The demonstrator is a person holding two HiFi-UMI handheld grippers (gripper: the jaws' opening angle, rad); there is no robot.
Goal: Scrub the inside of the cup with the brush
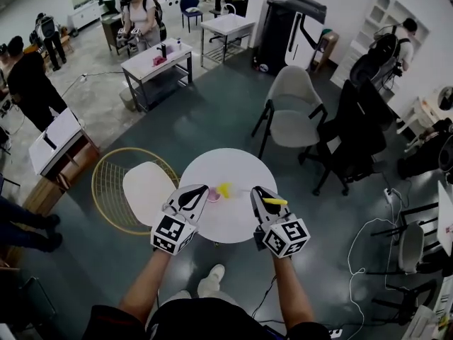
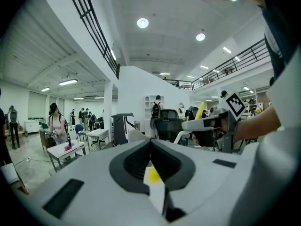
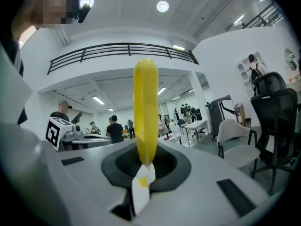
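Observation:
A small pink cup (image 1: 213,195) stands on the round white table (image 1: 233,225), with a small yellow thing (image 1: 224,188) right beside it. My left gripper (image 1: 204,191) (image 2: 151,145) reaches the cup's left side with its jaws shut. A sliver of yellow shows between its pads; I cannot tell what it is. My right gripper (image 1: 257,192) (image 3: 146,163) (image 2: 187,125) hovers right of the cup, shut on the yellow brush (image 3: 146,107) (image 1: 275,201) (image 2: 201,109), whose handle sticks up out of the jaws. The left gripper view does not show the cup.
A white seat in a gold wire frame (image 1: 141,186) stands left of the table. A grey chair (image 1: 294,108) and a black office chair (image 1: 354,133) stand beyond it. Cables (image 1: 368,239) lie on the floor at right. People stand at tables at the back left.

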